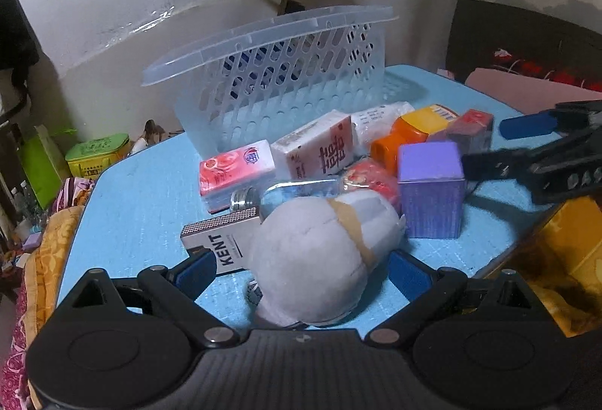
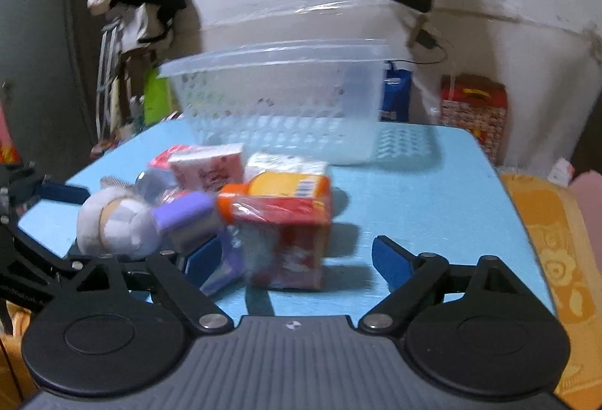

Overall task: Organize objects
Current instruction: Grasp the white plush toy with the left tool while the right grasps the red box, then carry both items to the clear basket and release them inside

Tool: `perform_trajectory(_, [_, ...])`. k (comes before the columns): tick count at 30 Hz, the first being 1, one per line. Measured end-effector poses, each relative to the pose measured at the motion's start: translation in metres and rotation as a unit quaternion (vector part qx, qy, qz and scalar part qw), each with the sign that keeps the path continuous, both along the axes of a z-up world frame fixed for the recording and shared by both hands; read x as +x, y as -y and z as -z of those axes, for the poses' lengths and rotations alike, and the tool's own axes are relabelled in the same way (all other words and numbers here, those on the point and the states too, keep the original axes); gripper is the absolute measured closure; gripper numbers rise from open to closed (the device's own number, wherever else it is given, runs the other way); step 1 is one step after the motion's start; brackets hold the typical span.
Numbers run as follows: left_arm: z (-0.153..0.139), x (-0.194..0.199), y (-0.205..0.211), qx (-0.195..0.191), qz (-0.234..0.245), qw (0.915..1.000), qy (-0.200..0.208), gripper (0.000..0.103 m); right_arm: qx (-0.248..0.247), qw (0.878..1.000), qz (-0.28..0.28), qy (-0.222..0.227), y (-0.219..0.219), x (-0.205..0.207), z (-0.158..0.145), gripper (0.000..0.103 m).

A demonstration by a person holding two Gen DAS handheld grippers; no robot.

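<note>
While a heap of small things sits in the middle of the blue table (image 1: pixel 143 191), both grippers reach in from the near side. The left gripper (image 1: pixel 301 270) has its two blue pads spread wide, one on each side of a soft grey ball (image 1: pixel 308 259) with tan tape round it. The pads look close to the ball, but I cannot tell if they press on it, so the ball seems loose. A white Kent box (image 1: pixel 222 244) lies just beside the ball on the left, under the left pad.

Behind the ball lies a clear bottle (image 1: pixel 286 193) on its side. Next come two pink and white tissue packs (image 1: pixel 237 171), then an orange bottle (image 1: pixel 406 135). A purple box (image 1: pixel 430 191) stands to the right of the ball.

The right gripper (image 2: pixel 297 261) also stands open. A red box (image 2: pixel 286 244) in shiny wrap sits between its pads, nearer the left one, and a gap shows by the right pad. That view is blurry. In the left view, this gripper (image 1: pixel 489 146) pokes in from the right edge, near the purple box.

At the back of the table stands a clear basket (image 1: pixel 278 86) with holes in its sides. The heap lies in front of the basket, not in it.
</note>
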State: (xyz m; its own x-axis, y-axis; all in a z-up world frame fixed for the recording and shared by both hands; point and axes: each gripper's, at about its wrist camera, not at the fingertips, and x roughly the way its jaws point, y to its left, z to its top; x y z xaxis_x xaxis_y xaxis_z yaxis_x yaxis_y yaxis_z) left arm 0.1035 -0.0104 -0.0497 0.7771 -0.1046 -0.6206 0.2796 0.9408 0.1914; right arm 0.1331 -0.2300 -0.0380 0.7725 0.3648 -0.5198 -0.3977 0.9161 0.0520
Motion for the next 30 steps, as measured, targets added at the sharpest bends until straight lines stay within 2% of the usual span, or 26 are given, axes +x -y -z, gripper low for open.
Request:
perform_trajectory(5, [0.006, 0.0, 0.0, 0.015, 0.0, 0.9999, 0.002, 0.003, -0.022, 1.0, -0.006, -0.009, -0.008, 0.0, 0.001, 0.043])
perform_trajectory(8, [0.005, 0.002, -0.004, 0.002, -0.008, 1.0, 0.003, 0.003, -0.022, 1.0, 0.002, -0.02, -0.005, 0.0, 0.002, 0.052])
perform_trajectory(11, [0.002, 0.001, -0.002, -0.001, -0.011, 0.9998, 0.016, 0.003, -0.021, 1.0, 0.017, -0.014, 0.0, -0.004, -0.003, 0.052])
perform_trajectory(13, [0.001, 0.0, 0.0, -0.003, -0.009, 0.9997, 0.021, 0.007, -0.02, 0.999, 0.026, -0.01, 0.0, -0.006, -0.007, 0.052])
perform_trajectory(15, [-0.001, -0.002, 0.003, -0.006, -0.002, 0.9997, 0.025, 0.031, -0.013, 0.999, 0.028, -0.008, 0.002, -0.009, -0.011, 0.052])
perform_trajectory(21, [-0.011, -0.013, 0.002, -0.004, -0.008, 0.9985, 0.053, 0.031, -0.006, 0.999, 0.043, 0.014, 0.008, -0.021, -0.022, 0.052])
perform_trajectory(26, [-0.029, -0.027, -0.011, -0.035, -0.021, 0.9964, 0.075, 0.031, 0.007, 0.998, 0.049, 0.026, 0.015, -0.028, -0.03, 0.052])
perform_trajectory(30, [-0.042, -0.041, -0.017, -0.046, -0.02, 0.9932, 0.105, 0.031, 0.014, 0.998, 0.049, 0.038, 0.023, -0.036, -0.034, 0.052])
